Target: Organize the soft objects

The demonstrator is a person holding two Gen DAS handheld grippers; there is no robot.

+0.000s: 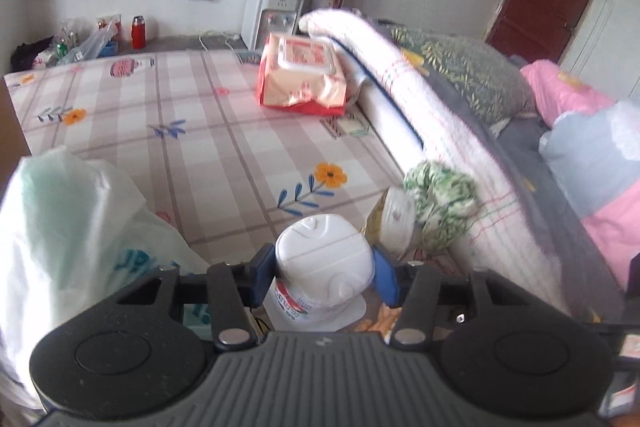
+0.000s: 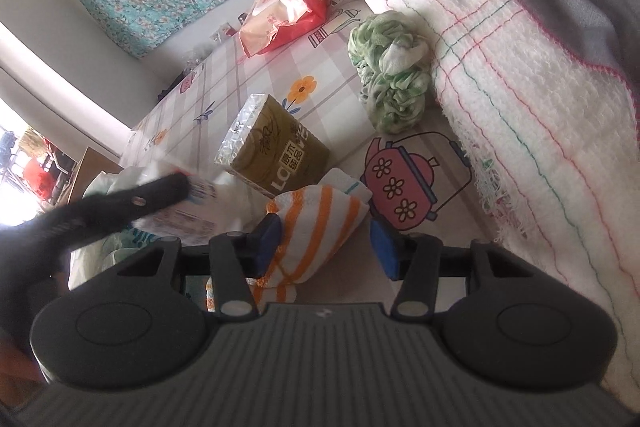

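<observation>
In the left wrist view, the left gripper is clamped on a white tissue pack at bottom centre, both blue pads pressing its sides. A white plastic bag fills the lower left. In the right wrist view, the right gripper has its jaws apart around an orange-striped cloth (the left pad touches it, the right stands clear). Just above lie an olive tissue box and a green cloth bundle, beside a white blanket on the right.
</observation>
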